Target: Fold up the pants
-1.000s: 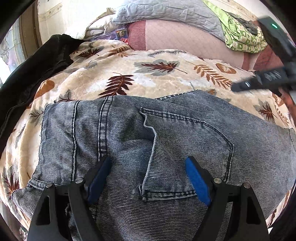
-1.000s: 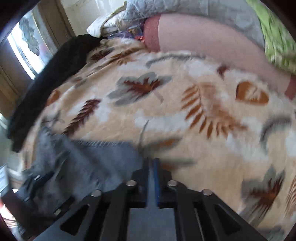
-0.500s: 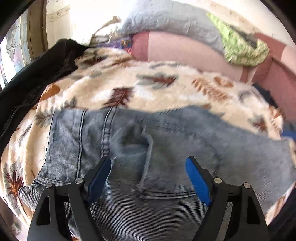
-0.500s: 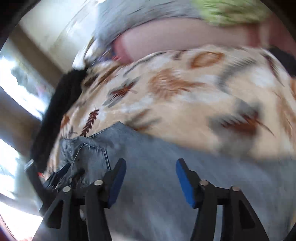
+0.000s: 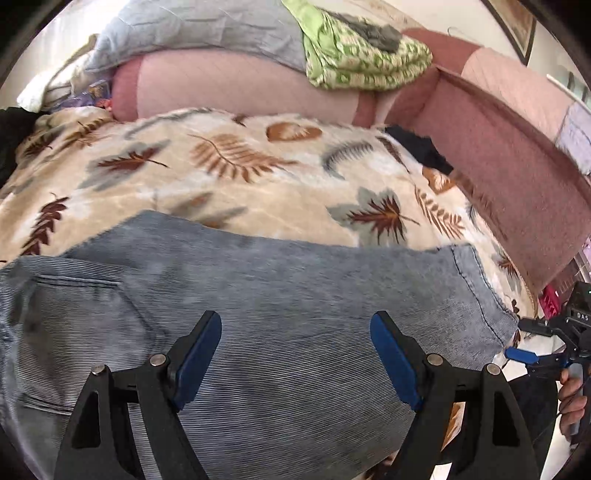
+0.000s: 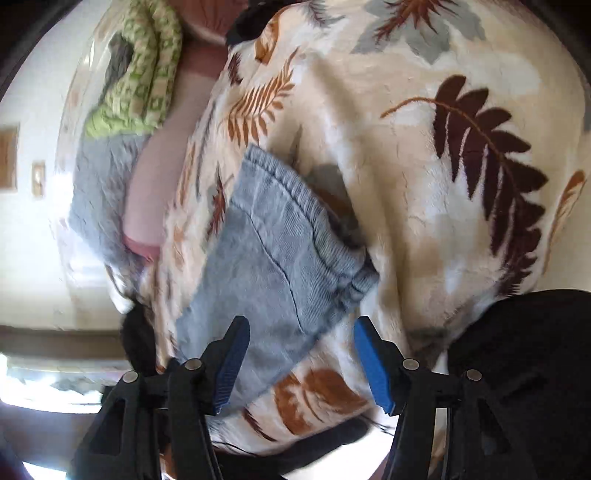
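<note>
Grey-blue denim pants [image 5: 280, 310] lie flat across a leaf-patterned blanket [image 5: 258, 177]. A back pocket sits at the left and the leg hem [image 5: 476, 288] at the right. My left gripper [image 5: 295, 354] hovers open above the middle of the leg with nothing between its blue pads. In the right wrist view the picture is rolled on its side. There the hem end of the pants [image 6: 280, 251] lies just ahead of my right gripper [image 6: 299, 354], which stands open and empty. The right gripper [image 5: 524, 341] also shows at the far right edge of the left wrist view, beyond the hem.
A pink headboard cushion [image 5: 240, 88] runs along the back, with a grey quilt [image 5: 199, 29] and a green patterned cloth [image 5: 362, 55] piled on it. Dark clothing [image 5: 421, 147] lies at the blanket's right edge. A dark garment [image 6: 524, 369] fills the lower right of the right wrist view.
My right gripper opened, rolled over and swept along the leg to the hem end. My left gripper moved right from the waistband and pocket to the middle of the leg.
</note>
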Demonstrator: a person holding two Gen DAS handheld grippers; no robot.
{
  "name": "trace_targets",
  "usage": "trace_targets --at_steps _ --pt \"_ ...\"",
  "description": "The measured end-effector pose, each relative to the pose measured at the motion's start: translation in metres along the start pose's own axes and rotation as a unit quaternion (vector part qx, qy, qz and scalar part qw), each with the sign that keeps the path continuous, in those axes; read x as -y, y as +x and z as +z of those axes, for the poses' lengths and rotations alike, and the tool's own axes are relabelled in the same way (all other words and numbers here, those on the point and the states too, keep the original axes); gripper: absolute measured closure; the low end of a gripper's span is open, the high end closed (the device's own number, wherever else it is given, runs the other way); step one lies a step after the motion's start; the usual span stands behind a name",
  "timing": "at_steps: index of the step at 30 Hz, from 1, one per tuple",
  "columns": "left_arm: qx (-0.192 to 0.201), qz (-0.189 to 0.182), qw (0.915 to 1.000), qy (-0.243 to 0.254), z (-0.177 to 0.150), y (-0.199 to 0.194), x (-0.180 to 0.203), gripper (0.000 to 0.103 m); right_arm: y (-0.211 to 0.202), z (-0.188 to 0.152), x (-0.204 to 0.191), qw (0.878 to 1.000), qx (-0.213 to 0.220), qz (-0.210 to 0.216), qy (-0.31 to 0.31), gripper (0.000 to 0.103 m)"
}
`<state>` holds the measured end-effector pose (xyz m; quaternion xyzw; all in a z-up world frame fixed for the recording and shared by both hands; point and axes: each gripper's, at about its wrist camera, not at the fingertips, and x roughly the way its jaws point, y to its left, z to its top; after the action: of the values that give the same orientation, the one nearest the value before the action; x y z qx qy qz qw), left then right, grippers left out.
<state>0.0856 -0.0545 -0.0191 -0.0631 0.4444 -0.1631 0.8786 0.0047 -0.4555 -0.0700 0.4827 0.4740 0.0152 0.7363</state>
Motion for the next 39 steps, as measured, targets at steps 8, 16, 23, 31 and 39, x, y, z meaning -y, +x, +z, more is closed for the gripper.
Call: trace_targets --at_steps 8,16,23,31,39 --pt "-0.032 0.019 0.9993 0.008 -0.001 0.025 0.005 0.020 0.011 0.006 0.001 0.999 0.032 -0.038 -0.013 0.082" --pt "-0.065 0.064 0.9947 0.047 -0.006 0.044 0.013 0.020 0.028 -0.005 -0.029 0.974 0.064 -0.174 -0.128 0.077" --pt "-0.068 0.059 0.9950 0.041 -0.007 0.040 0.008 0.020 -0.045 -0.006 -0.062 0.957 0.171 -0.181 -0.151 0.058" --pt "-0.063 0.080 0.9922 0.072 -0.013 0.046 0.015 0.015 0.086 0.026 -0.133 0.981 -0.061 -0.008 -0.182 0.048" --pt "-0.056 0.073 0.9929 0.075 -0.016 0.045 0.013 0.015 0.117 0.084 -0.111 0.993 0.044 0.002 -0.107 0.050"
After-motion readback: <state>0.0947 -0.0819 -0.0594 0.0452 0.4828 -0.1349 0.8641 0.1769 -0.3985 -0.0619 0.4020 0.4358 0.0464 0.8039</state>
